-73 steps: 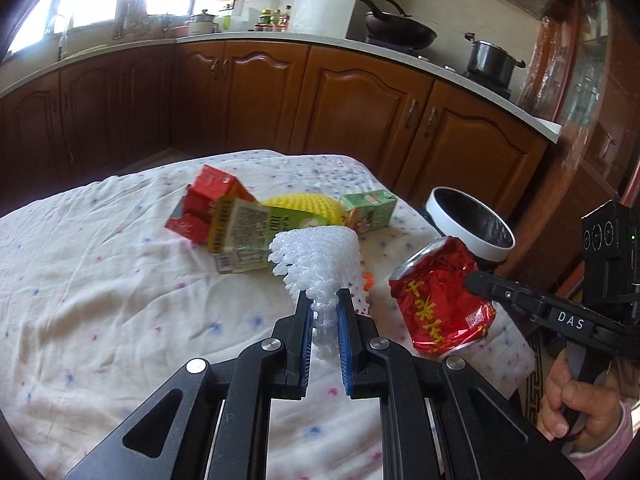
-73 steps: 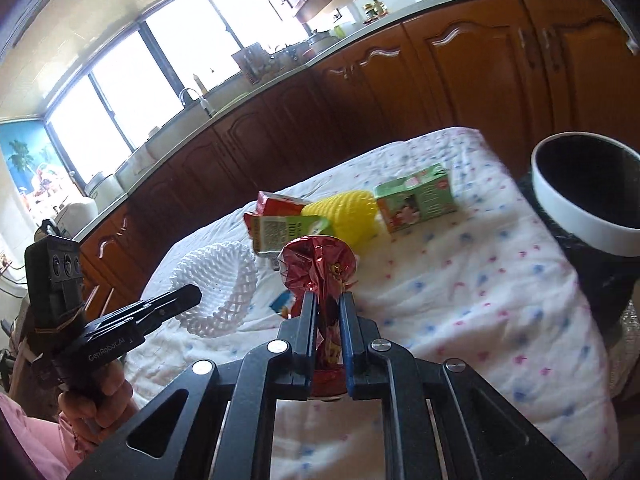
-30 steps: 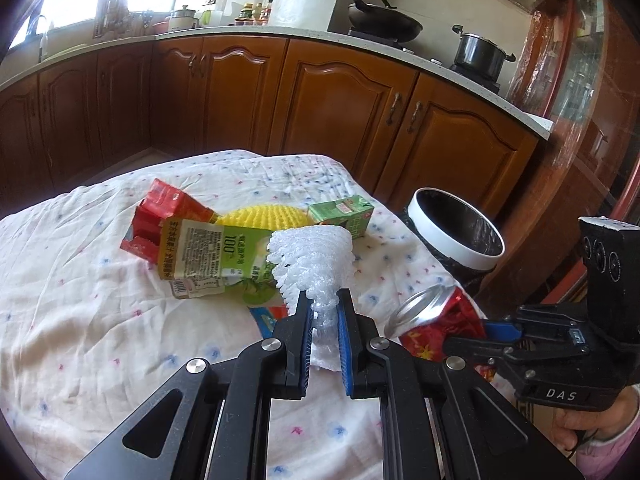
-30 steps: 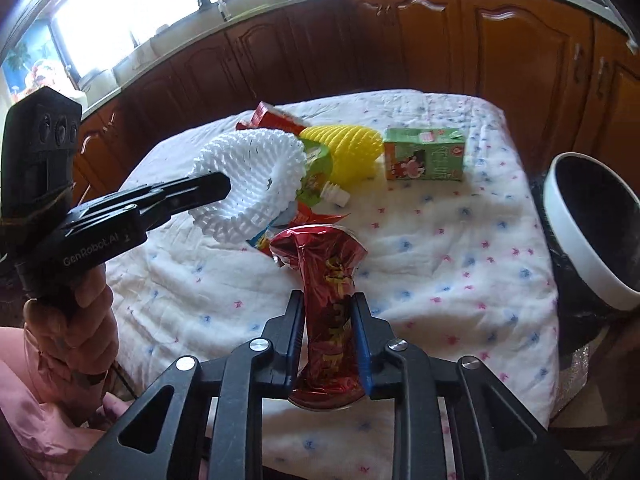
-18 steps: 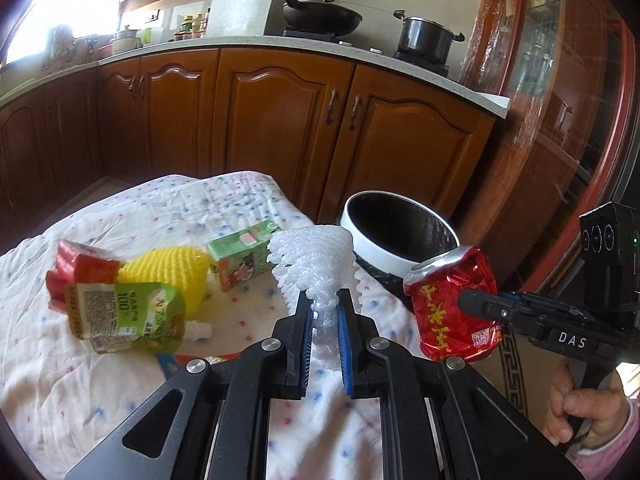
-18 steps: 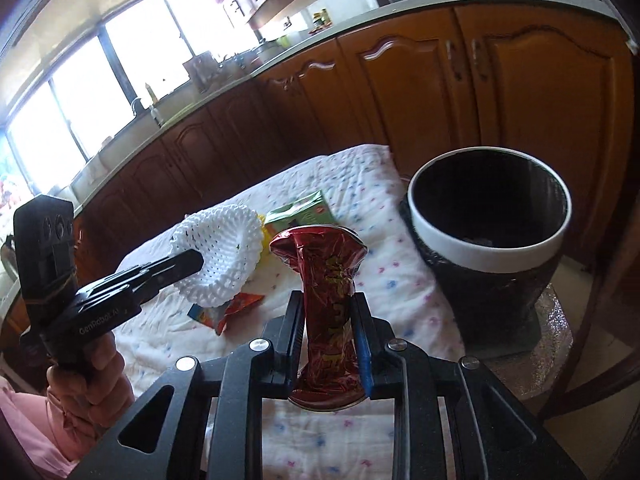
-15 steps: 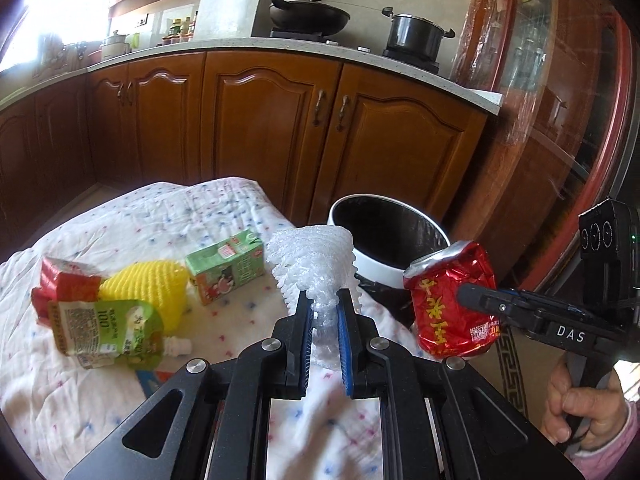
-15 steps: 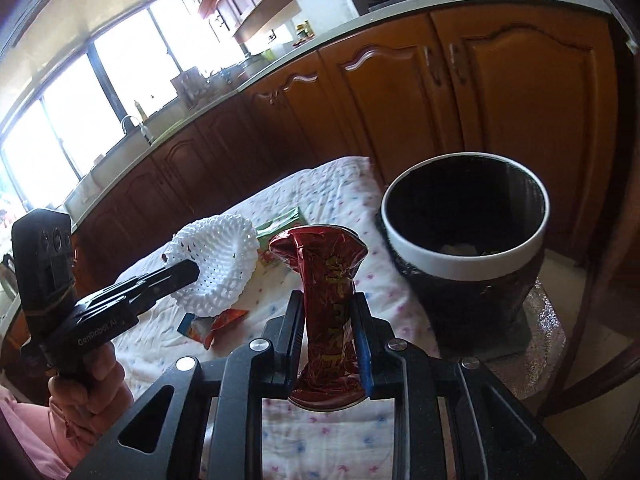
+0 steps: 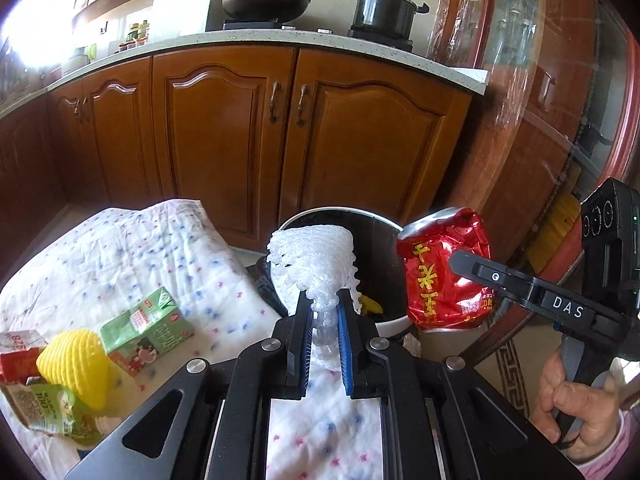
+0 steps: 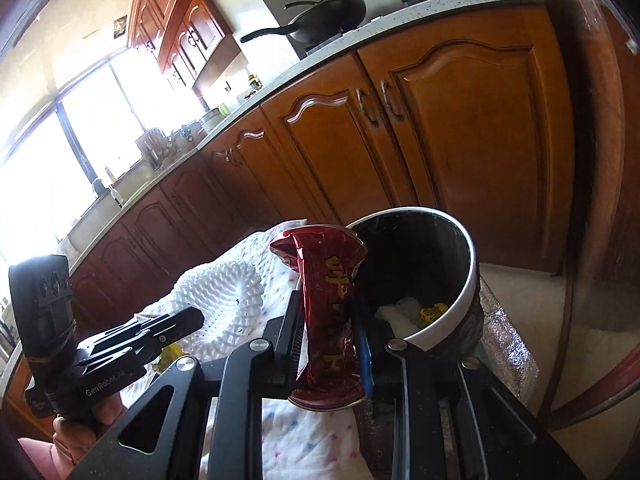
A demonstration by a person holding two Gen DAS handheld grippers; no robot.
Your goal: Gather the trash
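Right gripper (image 10: pixel 332 320) jaws clamp crushed can (image 10: pixel 328 308), left gripper (image 9: pixel 324 316) jaws pinch foam net (image 9: pixel 312 260); centre both over bin (image 10: pixel 468 280), then release.

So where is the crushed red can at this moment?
The crushed red can is clamped in the right gripper, held beside the rim of the black bin, right of the white foam net in the left wrist view.

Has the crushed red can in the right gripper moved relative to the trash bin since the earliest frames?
Yes. The crushed red can, clamped in the right gripper, has travelled from over the table to the rim of the trash bin.
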